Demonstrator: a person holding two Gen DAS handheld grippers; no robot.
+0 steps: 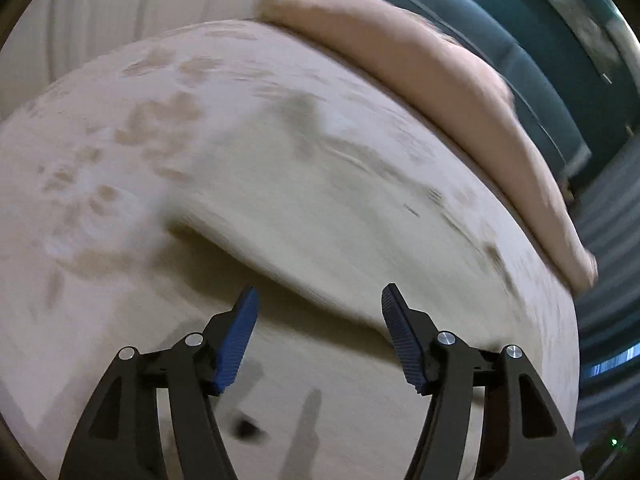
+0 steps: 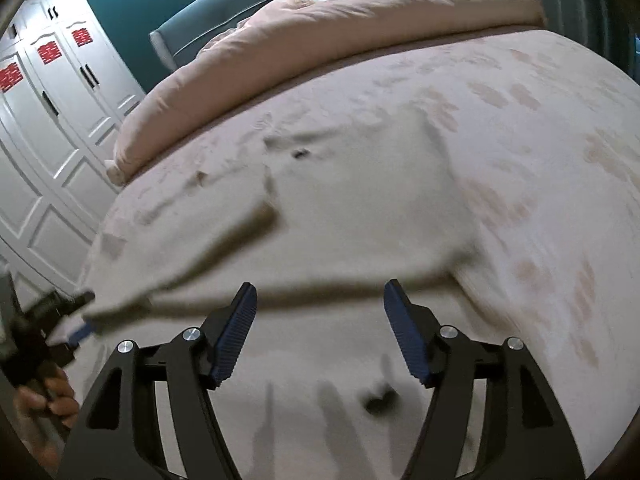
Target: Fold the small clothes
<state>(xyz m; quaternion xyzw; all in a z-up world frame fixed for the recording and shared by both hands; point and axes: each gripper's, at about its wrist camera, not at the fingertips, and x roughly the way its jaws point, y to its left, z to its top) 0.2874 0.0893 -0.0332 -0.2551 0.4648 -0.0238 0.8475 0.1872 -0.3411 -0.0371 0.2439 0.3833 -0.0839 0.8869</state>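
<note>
From my right tool I see three red paper signs [image 2: 49, 54] stuck on the white wardrobe doors [image 2: 60, 120]; they look like double-happiness characters, though too blurred to read for certain. I can read nothing else anywhere

Bed [image 2: 560, 128] w/ patterned sheet; pink duvet [image 2: 320, 36] bunched far; teal headboard [image 2: 224, 12] behind; white wardrobe [image 2: 52, 120] far left.

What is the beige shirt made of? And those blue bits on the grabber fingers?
The beige garment looks like soft matte knit cloth, maybe cotton: it sags and folds limply on the bed. The blue pads on the right gripper look like ribbed rubber or plastic: fine ridges, dull finish. Which one, I cannot tell.
</note>
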